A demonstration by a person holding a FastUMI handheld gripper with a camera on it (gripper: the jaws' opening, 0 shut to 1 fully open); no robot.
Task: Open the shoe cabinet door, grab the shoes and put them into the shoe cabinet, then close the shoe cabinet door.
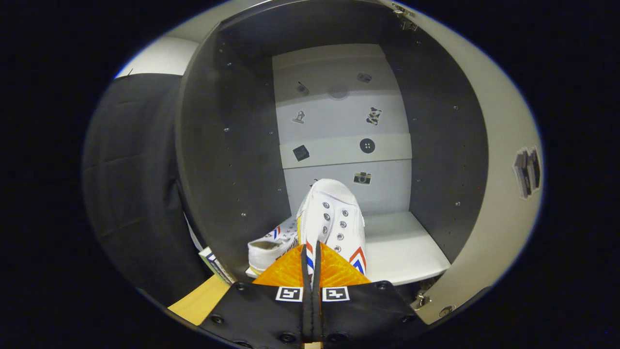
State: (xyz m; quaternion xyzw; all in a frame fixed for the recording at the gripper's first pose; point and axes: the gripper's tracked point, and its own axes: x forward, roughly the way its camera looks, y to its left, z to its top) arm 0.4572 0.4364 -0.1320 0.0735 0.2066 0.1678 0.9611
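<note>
Between the claw's (311, 254) nearly closed fingers hangs a white shoe (334, 218), pinched by its heel rim, it seems, so the toe points into the shoe cabinet (436, 145) above the white shelf (407, 252). Just left of the fingers, its mate (271, 245) already rests on that shelf, while the door (499, 160) stands wide open on the right.

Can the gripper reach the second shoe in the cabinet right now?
Probably not yet: the gripper is shut on the white shoe, which stands between it and the second shoe beside it on the shelf.
</note>
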